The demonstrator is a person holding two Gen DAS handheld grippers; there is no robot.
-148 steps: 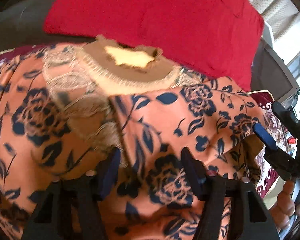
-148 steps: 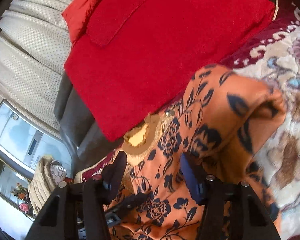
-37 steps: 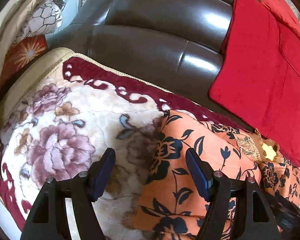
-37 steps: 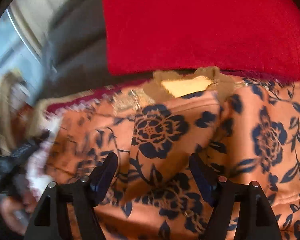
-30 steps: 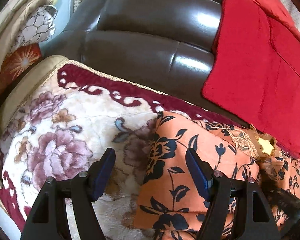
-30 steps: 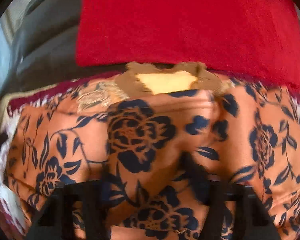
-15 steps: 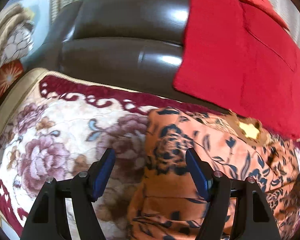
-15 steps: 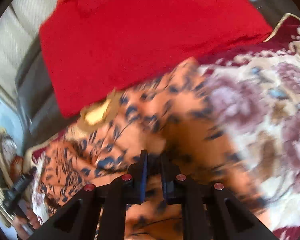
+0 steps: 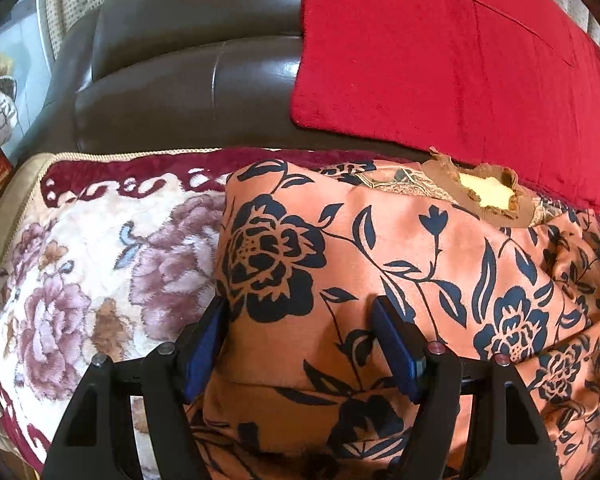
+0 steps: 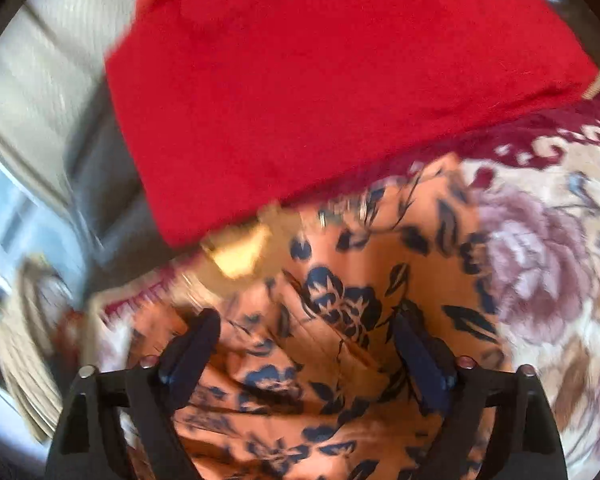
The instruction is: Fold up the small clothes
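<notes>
Left wrist view: orange floral garment partly folded, lying on floral blanket over seat of brown leather sofa; neckline toward red cushion. Left gripper spread wide above garment's left folded edge, nothing pinched.

Right wrist view, blurred: right gripper with jaws just opened, now wide, cloth below and between but not clamped.

Handling, as judged: thin, light, limp fabric, probably smooth and somewhat slippery; no fragility; layers likely to slide. Best hold at folded edge or hem corner, pinching all layers together, low to blanket.
</notes>
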